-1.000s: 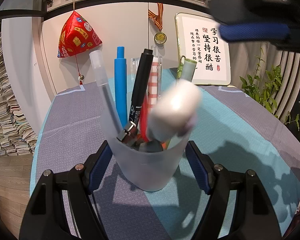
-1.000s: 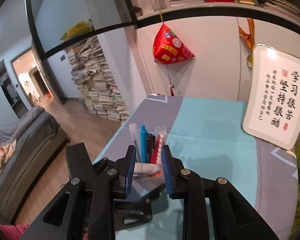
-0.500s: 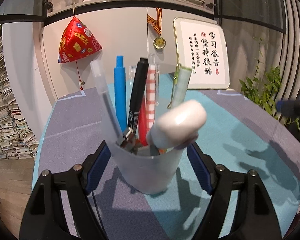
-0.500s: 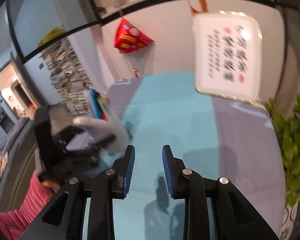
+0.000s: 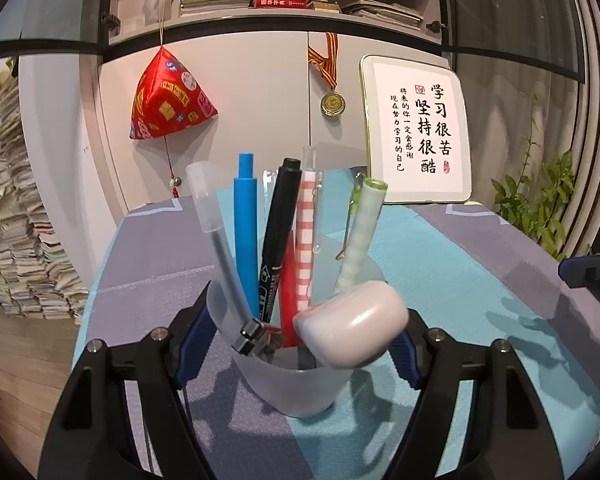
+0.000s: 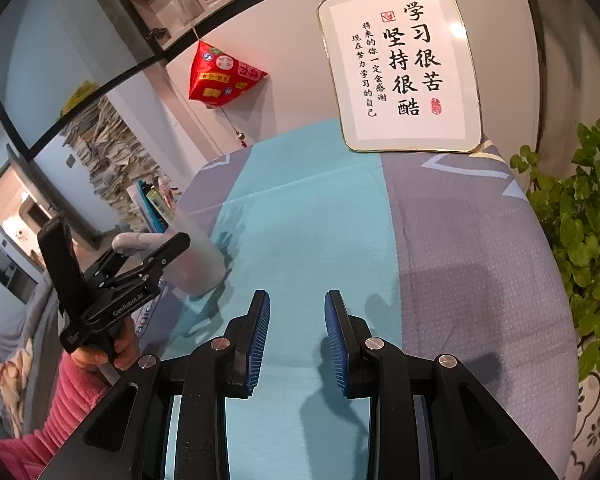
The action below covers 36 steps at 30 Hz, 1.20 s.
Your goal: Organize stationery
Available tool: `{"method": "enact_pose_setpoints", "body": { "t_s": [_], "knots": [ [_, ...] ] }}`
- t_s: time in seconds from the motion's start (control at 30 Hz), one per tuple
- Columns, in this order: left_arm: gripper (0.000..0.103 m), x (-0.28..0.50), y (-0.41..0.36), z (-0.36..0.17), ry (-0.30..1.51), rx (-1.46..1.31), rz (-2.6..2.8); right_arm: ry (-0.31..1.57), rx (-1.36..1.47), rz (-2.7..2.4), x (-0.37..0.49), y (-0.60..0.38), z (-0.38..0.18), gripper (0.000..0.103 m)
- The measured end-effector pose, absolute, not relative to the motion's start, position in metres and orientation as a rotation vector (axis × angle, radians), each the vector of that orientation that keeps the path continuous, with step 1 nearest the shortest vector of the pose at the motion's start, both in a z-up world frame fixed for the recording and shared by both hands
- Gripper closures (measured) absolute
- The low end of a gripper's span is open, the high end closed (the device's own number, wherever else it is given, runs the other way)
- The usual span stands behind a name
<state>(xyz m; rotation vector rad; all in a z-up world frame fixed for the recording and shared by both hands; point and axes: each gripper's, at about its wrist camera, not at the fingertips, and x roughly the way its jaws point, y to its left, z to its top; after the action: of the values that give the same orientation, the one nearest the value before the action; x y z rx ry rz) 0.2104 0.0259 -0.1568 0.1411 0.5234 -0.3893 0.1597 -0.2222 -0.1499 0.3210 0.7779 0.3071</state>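
Tablecloth [image 6: 308, 216] bare ahead, right tongs [image 6: 297, 336] withdrawn from cup [image 5: 296, 384]

Lower ends of the pens [image 5: 278, 240] concealed inside the frosted pen cup [image 5: 300, 388]; cup contents largely masked by the left gripper [image 6: 132, 276] in the right wrist view; right gripper [image 5: 588, 270] cropped at the left view's edge; bookshelf spines illegible.

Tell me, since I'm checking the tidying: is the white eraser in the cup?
In: the white eraser rests inside the translucent cup's rim.
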Motion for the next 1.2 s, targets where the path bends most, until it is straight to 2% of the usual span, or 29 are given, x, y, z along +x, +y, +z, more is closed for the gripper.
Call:
{"method": "enact_pose_setpoints", "body": {
  "t_s": [0.43,0.7,1.2],
  "knots": [
    [0.03,0.217,-0.036,-0.149,0.522,0.211,-0.438,0.766,0.323,0.272,0.163,-0.241,-0.155,0.074],
    [0.03,0.238,-0.077,-0.148,0.545,0.22,-0.453,0.77,0.228,0.176,0.177,-0.236,-0.161,0.074],
    [0.029,0.243,-0.089,-0.151,0.559,0.208,-0.467,0.781,0.205,0.202,0.19,-0.227,-0.165,0.074]
  ]
}}
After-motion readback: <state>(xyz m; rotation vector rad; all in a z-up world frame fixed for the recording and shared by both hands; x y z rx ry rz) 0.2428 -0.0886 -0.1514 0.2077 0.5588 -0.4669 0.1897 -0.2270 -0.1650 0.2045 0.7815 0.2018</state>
